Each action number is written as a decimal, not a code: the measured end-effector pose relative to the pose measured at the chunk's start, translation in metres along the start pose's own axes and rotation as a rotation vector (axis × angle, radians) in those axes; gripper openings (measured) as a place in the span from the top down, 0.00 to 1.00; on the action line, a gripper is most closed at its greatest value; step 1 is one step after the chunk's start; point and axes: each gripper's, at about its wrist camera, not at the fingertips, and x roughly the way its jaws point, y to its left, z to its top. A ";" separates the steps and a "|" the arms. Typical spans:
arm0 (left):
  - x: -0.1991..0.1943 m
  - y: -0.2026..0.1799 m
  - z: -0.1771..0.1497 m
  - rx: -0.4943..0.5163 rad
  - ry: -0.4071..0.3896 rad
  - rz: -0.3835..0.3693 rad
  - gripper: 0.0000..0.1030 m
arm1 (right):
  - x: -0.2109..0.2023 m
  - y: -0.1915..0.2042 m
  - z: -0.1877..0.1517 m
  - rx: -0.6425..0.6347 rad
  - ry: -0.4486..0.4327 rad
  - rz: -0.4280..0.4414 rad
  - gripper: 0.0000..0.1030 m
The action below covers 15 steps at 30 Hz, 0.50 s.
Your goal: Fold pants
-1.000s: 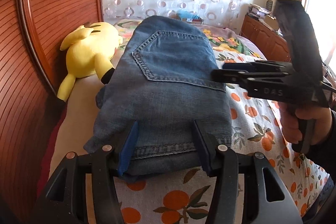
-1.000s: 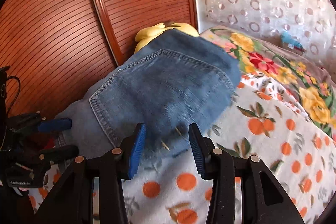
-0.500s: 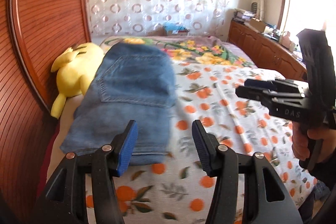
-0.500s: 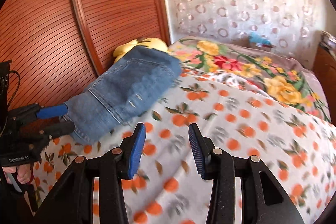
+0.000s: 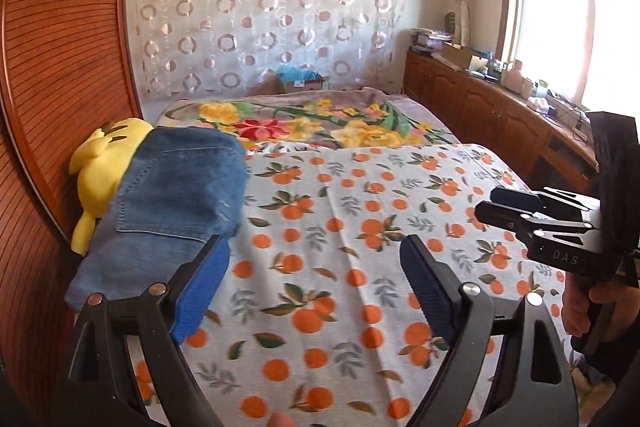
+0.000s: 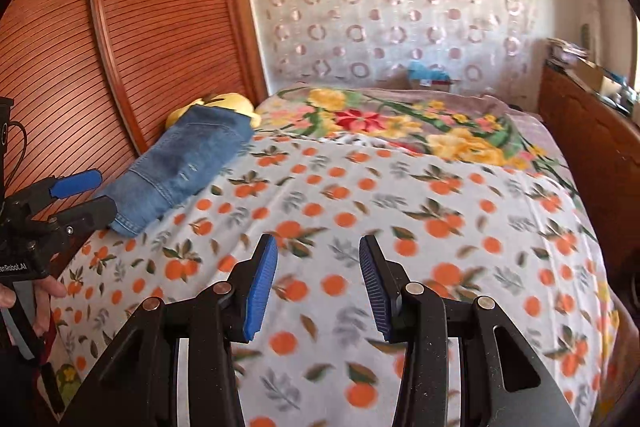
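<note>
The blue jeans (image 5: 172,195) lie folded in a compact stack at the left side of the bed, by the wooden headboard; they also show in the right wrist view (image 6: 184,163). My left gripper (image 5: 314,287) is open and empty, held above the bed to the right of the jeans. My right gripper (image 6: 318,283) is open and empty, over the orange-print sheet (image 6: 400,227), well away from the jeans. Each gripper shows in the other's view: the right one (image 5: 492,205) and the left one (image 6: 86,195).
A yellow plush toy (image 5: 108,163) lies against the far end of the jeans. A floral blanket (image 5: 320,123) covers the far part of the bed. The wooden headboard (image 5: 52,87) stands at left. Wooden cabinets (image 5: 480,107) run along the right under the window.
Both grippers have drawn back and up from the folded jeans, which now lie untouched at the left. The views have swung right over the open bed.
</note>
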 end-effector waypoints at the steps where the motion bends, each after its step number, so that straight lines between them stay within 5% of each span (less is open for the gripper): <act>1: 0.001 -0.005 0.000 0.007 0.002 -0.003 0.15 | -0.003 0.002 -0.002 0.003 0.000 -0.007 0.57; 15: -0.014 -0.061 0.001 0.056 -0.043 -0.028 0.15 | -0.054 0.013 -0.017 0.053 -0.018 -0.123 0.29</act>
